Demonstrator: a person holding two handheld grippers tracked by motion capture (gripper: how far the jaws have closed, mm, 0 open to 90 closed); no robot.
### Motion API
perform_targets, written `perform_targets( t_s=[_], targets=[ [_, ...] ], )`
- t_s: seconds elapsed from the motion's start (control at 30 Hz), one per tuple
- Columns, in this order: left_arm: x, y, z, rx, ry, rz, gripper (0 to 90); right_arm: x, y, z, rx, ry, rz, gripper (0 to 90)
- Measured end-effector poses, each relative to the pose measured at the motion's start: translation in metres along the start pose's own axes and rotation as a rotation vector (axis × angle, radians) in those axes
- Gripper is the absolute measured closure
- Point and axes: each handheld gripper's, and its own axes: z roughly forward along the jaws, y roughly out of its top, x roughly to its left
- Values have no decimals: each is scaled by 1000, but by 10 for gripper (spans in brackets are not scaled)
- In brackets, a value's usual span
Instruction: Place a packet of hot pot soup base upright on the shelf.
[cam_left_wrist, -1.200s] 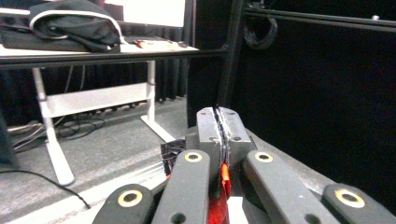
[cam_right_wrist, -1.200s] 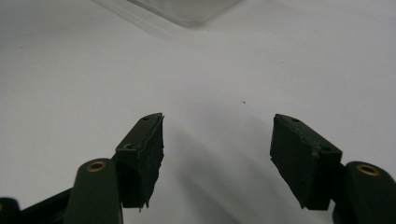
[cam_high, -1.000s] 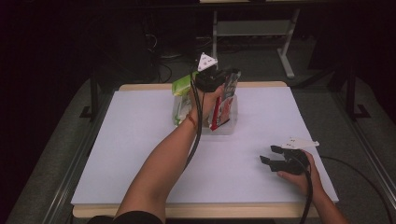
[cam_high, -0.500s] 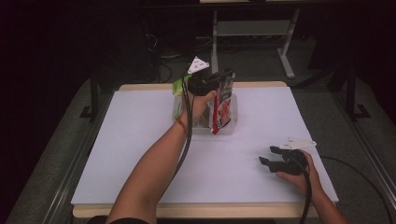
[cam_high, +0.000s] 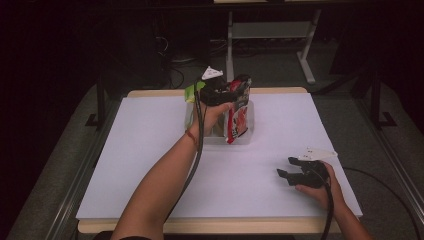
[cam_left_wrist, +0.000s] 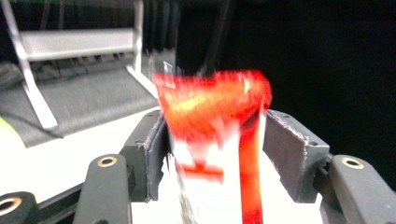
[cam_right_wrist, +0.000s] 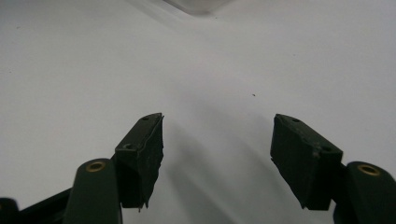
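Two grippers: both were over one white bench (cam_high: 150, 165).
High view, left gripper (cam_high: 235, 92): it was held at the far middle of the bench, above a clear bin (cam_high: 250, 137).
High view, packet (cam_high: 237, 112): red and white, it stood upright in the bin, its top at the left gripper.
High view, green pack (cam_high: 192, 92): it sat at the bin's left end, just beside the left gripper.
High view, right gripper (cam_high: 286, 174): it rested low over the near right part of the bench, well apart from the bin, jaws parted with nothing between them.
Left gripper view, left gripper (cam_left_wrist: 212, 140): its jaws had just been opening; the packet (cam_left_wrist: 210, 112) top stood between them, blurred.
Left gripper view, pads (cam_left_wrist: 154, 144): this pad lay at the packet's edge, while the other stood clear of it, so the hold looked loosened.
Right gripper view, right gripper (cam_right_wrist: 217, 140): jaws were spread wide over bare bench (cam_right_wrist: 93, 70), gripping nothing.
Right gripper view, bin (cam_right_wrist: 196, 4): only its near edge showed at the top.
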Motion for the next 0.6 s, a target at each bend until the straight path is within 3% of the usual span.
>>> perform_targets(
  t_s=[0.07,0.13,0.27,0.3,0.47,0.6],
  targets=[
    [0,-5,3,25,-6,11,389,0,0,0,2,0,0,337],
    [-1,-7,6,48,18,27,385,1,0,1,3,-1,-1,337],
    [-8,-6,11,116,78,120,443,1,1,1,13,2,-2,338],
    [-9,-6,13,130,93,142,510,1,1,2,15,2,-4,339],
    [-7,-3,16,147,152,101,675,1,1,3,22,3,-9,339],
    [-14,-4,14,59,164,103,755,1,1,2,21,7,-7,339]
  ],
)
